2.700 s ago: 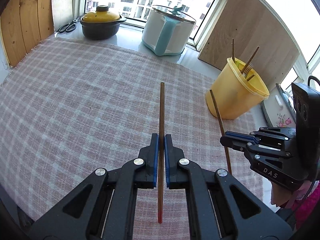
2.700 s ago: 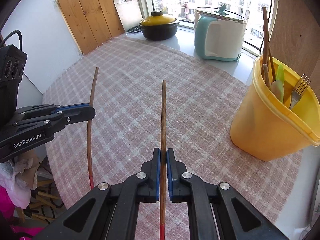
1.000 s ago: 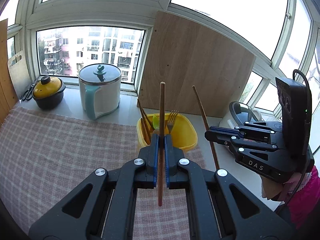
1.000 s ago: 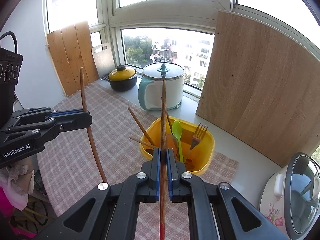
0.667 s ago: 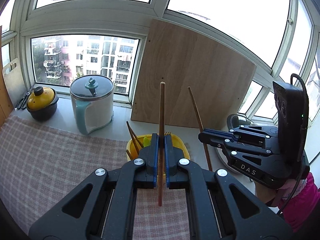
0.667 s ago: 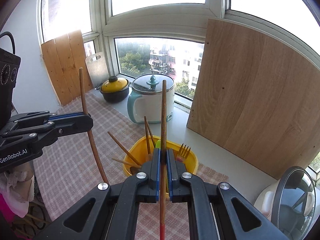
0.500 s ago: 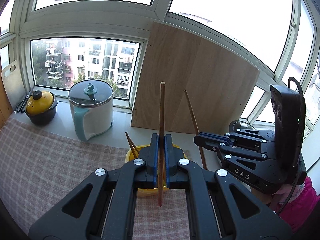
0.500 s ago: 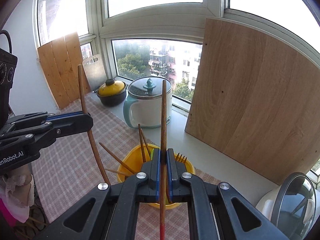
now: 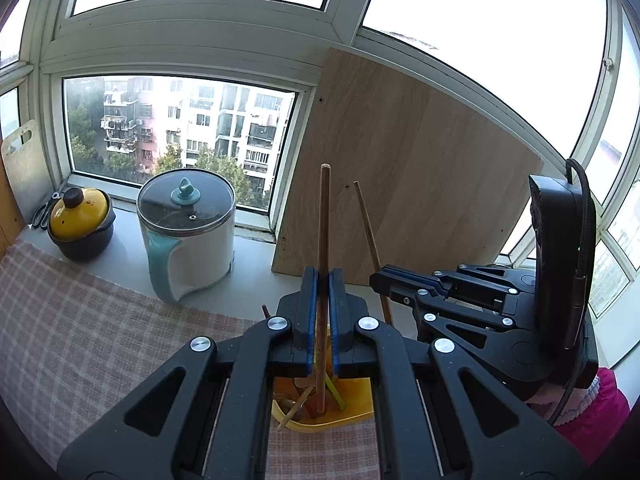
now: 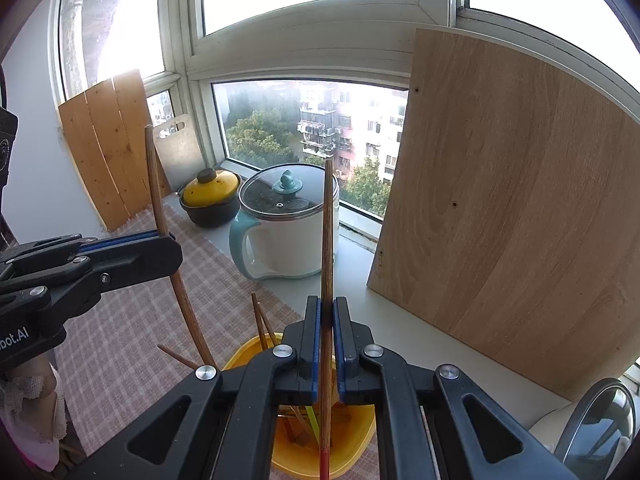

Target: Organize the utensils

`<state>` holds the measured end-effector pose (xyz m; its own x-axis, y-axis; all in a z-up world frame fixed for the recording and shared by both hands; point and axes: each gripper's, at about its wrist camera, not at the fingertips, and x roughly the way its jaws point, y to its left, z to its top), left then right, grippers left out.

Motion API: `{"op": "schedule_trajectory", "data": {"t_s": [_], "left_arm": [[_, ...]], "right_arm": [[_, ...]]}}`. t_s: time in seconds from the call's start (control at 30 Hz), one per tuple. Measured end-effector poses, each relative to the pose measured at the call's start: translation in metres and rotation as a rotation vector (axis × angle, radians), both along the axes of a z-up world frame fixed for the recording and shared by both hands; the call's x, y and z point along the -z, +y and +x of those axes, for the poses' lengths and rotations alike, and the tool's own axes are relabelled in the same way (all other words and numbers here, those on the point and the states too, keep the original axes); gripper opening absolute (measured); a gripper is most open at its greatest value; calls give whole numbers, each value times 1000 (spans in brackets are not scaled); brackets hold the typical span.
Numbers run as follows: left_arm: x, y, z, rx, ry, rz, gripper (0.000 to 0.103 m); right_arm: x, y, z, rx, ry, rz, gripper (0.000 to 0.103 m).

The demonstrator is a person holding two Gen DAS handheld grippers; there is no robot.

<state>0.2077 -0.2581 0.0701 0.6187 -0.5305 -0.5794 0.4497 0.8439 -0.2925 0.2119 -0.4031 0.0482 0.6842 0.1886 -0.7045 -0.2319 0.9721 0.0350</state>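
From the left wrist view, the left tongs (image 9: 323,312) are seen clamped on a wooden chopstick (image 9: 322,240) held upright, its lower end inside the yellow cup (image 9: 340,416) on the checked cloth (image 9: 80,328) of the bench. The right tongs (image 9: 378,278) are seen alongside.

From the right wrist view, the right tongs (image 10: 327,332) are clamped on a second chopstick (image 10: 327,240) (red-tipped), whose tip is lowered into the cup (image 10: 352,452). A lidded pot (image 10: 288,224) is seen behind.
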Motion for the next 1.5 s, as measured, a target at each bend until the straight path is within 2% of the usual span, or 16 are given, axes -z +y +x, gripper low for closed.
{"op": "schedule_trajectory", "data": {"t_s": [0.33, 0.67, 0.77, 0.8, 0.9, 1.5], "left_arm": [[14, -5, 12, -9, 37, 21, 3], [30, -5, 8, 2, 83, 38, 3], [33, -5, 5, 10, 92, 40, 3], [34, -4, 4, 10, 93, 39, 3], [33, -4, 0, 15, 97, 40, 3], [19, 15, -49, 20, 47, 50, 3]], "right_arm": [[24, -5, 19, 10, 35, 31, 3], [40, -7, 18, 14, 64, 43, 4], [42, -8, 15, 19, 67, 37, 9], [42, -9, 13, 21, 67, 35, 14], [40, -10, 8, 28, 61, 28, 19], [14, -9, -45, 44, 1, 11, 27]]}}
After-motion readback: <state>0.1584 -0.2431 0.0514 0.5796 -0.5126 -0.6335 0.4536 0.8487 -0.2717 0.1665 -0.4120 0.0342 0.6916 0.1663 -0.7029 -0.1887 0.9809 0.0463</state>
